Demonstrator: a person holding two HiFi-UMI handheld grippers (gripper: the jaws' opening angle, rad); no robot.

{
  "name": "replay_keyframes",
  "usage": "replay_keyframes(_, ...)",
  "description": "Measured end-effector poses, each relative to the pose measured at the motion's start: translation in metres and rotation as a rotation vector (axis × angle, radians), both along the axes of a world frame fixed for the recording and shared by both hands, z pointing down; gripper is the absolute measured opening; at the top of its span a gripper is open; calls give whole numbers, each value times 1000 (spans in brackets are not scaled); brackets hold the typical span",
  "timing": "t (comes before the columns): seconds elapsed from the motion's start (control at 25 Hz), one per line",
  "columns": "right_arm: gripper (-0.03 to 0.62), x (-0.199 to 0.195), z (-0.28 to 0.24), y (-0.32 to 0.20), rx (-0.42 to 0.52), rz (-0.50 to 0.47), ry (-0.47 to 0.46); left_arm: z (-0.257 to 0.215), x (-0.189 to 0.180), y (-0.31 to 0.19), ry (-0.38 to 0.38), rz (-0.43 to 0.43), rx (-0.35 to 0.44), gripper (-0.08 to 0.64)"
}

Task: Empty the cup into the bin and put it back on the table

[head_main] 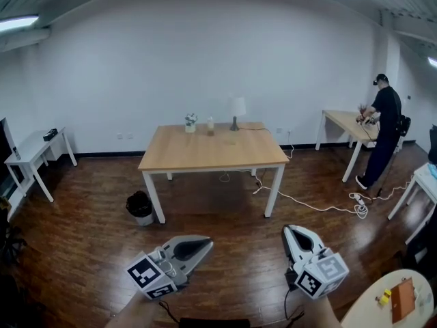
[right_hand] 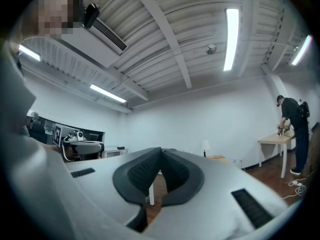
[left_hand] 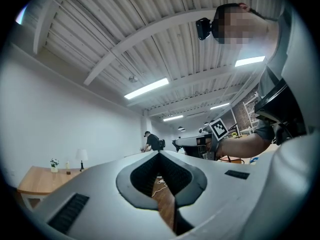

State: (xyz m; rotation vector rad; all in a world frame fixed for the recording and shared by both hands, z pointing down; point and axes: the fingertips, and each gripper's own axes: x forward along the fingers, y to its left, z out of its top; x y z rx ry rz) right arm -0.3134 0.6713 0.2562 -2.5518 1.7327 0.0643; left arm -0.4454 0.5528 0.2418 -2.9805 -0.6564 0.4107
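The wooden bench [head_main: 205, 152] stands in the middle of the room. The black bin [head_main: 140, 208] sits on the floor just beside the bench's front left leg.

Well short of both, the 2 hand-held grippers hang low over the floor. The left hand-held gripper [head_main: 207, 242] is clenched on nothing, its tips meeting. The right hand-held gripper [head_main: 291, 230] is clenched and empty too.

Along the bench's far edge stand a lamp [head_main: 237, 111] and a small flower pot [head_main: 190, 121]. Between them is 1 little pale thing that I take for the cup [head_main: 210, 124]. It is too small from here to be sure, or to see what is in it.

It looks light and stiff-walled, the sort that tips over if nudged. I'd close the jaws across its side, about halfway up. I'd keep it upright until it is over the bin, since a light cup could slip in the pads when turned over.
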Motion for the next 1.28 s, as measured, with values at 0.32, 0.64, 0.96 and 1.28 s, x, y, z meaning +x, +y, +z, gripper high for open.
replay_keyframes(0.32,0,29,5,-59,-2,18,-16,-1,29,-59,-4,30,-1,0)
replay_keyframes(0.64,0,66,3,-100,-28,18,-19,-1,70,-96,12,51,-15,0)
replay_keyframes(0.96,0,139,4,-137,-16,-17,-5,3,140,-120,18,48,27,0)
replay_keyframes(1.28,0,224,-8,-159,18,-62,15,-17,219,-140,51,18,79,0)
